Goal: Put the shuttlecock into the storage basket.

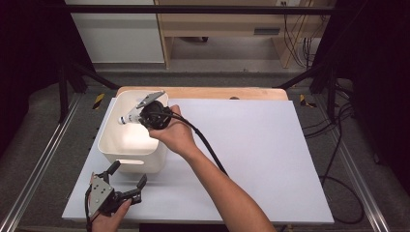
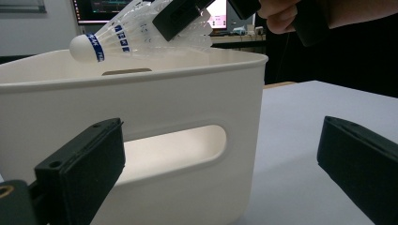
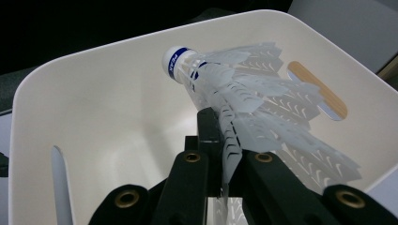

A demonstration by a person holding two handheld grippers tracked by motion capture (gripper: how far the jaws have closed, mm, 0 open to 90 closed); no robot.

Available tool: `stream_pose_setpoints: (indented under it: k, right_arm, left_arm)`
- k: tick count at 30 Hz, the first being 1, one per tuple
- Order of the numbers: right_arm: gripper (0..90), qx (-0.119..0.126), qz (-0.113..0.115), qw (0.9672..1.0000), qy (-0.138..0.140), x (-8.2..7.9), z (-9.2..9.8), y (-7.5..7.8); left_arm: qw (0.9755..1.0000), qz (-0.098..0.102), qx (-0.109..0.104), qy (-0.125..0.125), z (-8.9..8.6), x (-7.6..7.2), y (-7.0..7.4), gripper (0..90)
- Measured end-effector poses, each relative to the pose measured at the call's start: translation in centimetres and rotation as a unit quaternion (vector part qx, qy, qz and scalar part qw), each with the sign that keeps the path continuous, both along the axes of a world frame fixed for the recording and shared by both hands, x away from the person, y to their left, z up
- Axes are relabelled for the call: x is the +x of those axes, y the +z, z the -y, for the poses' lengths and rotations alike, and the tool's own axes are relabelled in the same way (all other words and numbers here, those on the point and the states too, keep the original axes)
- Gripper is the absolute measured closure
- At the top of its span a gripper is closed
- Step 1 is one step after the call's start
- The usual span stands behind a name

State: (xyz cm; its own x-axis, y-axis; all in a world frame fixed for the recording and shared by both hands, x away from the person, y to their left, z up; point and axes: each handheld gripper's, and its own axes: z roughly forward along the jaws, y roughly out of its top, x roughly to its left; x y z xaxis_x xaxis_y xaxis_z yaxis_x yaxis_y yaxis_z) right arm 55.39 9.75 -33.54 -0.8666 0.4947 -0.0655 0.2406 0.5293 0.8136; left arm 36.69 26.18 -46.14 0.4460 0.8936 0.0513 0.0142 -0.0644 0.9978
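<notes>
A white shuttlecock point(image 1: 128, 117) with a blue band hangs over the open white bin point(image 1: 110, 145), its cork end pointing left. My right gripper point(image 1: 145, 115) is shut on its feather skirt above the bin's far right part. In the right gripper view the black jaws pinch the feathers of the shuttlecock point(image 3: 244, 101) over the bin's inside point(image 3: 94, 112). My left gripper point(image 1: 126, 177) stands open on the table just in front of the bin, nothing between its fingers. From the left gripper view the shuttlecock point(image 2: 136, 35) shows above the bin's handle wall point(image 2: 187, 108), with both fingers point(image 2: 80, 173) wide apart.
The bin sits at the left of a white sheet point(image 1: 261, 145) that covers a wooden table point(image 1: 203, 93). A black cable point(image 1: 208, 145) trails from the right gripper along the forearm. Metal rails point(image 1: 38, 169) run along both sides.
</notes>
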Motion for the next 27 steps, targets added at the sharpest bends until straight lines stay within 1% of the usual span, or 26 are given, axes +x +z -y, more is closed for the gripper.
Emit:
stream_pose_setpoints:
  k: [3,11,17,21,27]
  right_arm:
    - [89.1,-0.003,0.003,1.0000,-0.001,0.1,0.0,0.0]
    - [89.0,-0.009,0.000,1.0000,-0.001,0.1,0.1,-0.1]
    - [89.0,-0.019,0.001,0.9998,0.000,0.4,0.3,-0.5]
    - [89.0,-0.019,-0.002,0.9998,-0.002,0.6,0.3,-0.8]
    - [89.0,-0.024,-0.003,0.9997,-0.001,0.8,0.2,-1.1]
  left_arm:
    - [1.0000,0.000,0.000,0.000,0.0,0.0,0.0,1.4]
    - [1.0000,0.000,0.000,-0.002,0.1,0.0,0.0,1.4]
    - [1.0000,0.000,0.000,-0.002,0.1,0.0,0.0,1.4]
    - [1.0000,0.000,-0.002,-0.003,0.1,0.0,0.0,1.4]
    - [1.0000,0.000,0.000,-0.003,0.1,0.0,0.0,1.4]
